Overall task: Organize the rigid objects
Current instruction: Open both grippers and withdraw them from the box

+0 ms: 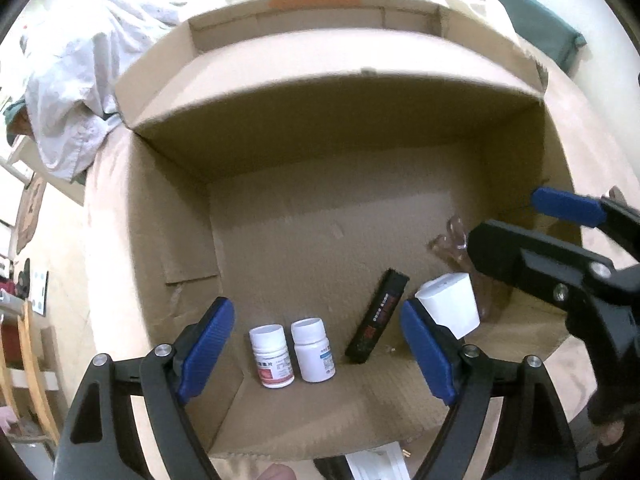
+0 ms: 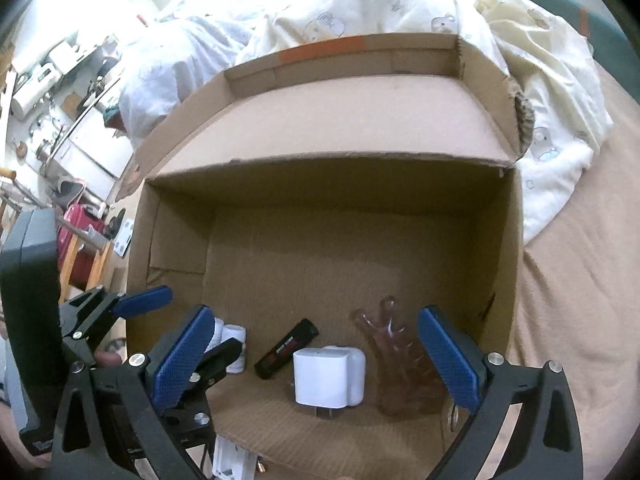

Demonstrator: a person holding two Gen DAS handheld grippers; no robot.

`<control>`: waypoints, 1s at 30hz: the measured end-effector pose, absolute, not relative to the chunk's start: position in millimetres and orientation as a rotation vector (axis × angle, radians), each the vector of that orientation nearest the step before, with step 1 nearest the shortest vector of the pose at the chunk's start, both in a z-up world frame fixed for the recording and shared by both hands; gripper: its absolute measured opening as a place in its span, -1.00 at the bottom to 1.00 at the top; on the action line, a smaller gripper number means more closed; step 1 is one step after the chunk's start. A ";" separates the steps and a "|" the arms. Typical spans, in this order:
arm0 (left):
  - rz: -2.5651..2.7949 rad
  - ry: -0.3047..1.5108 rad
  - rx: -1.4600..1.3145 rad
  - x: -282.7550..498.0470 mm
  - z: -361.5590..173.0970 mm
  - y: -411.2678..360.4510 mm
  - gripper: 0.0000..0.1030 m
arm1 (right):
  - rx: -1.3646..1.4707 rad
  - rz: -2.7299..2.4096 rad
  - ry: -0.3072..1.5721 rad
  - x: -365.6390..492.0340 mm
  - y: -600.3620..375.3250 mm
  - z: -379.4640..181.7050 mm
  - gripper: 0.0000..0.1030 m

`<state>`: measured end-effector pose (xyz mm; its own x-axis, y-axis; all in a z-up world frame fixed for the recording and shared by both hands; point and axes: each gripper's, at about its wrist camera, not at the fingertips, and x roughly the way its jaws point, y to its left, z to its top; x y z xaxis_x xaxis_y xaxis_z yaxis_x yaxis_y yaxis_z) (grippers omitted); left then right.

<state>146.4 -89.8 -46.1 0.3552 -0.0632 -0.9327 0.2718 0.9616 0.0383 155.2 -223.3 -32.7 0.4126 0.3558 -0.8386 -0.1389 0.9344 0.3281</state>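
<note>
open cardboard box [image 1: 360, 216] on a bed, bedding [image 2: 360, 4] behind; left gripper [image 1: 318, 354] and right gripper [image 2: 316, 356] gape empty above bottles [image 1: 292, 352] at its near edge.

Both my wrist cameras look steeply down, close, into the open brown cardboard box [image 1: 360, 216]; both share its floor, mine left viewing from left.

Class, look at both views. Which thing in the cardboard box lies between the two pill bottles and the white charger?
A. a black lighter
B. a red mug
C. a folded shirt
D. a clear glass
A: the black lighter lies on the box floor with the pill bottles on one side of it and the white charger on the other.
</note>
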 end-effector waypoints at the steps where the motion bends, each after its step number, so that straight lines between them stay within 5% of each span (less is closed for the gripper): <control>1: -0.211 1.186 0.189 144.5 -42.6 -88.5 0.62 | 0.236 0.312 1.099 155.7 -224.6 -30.9 1.00; 11: -0.132 1.150 0.166 110.3 -7.2 -38.6 0.62 | 0.326 0.293 1.040 126.3 -237.7 -5.6 1.00; 30: -0.044 1.303 -0.026 58.9 -59.8 21.2 0.62 | 0.299 0.290 1.132 44.6 -224.1 -22.8 1.00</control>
<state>58.9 21.2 -59.8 0.2640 -0.0475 -0.9634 0.0183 0.9989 -0.0442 44.6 -224.1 -22.8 0.3962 0.3743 -0.8384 -0.0750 0.9233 0.3768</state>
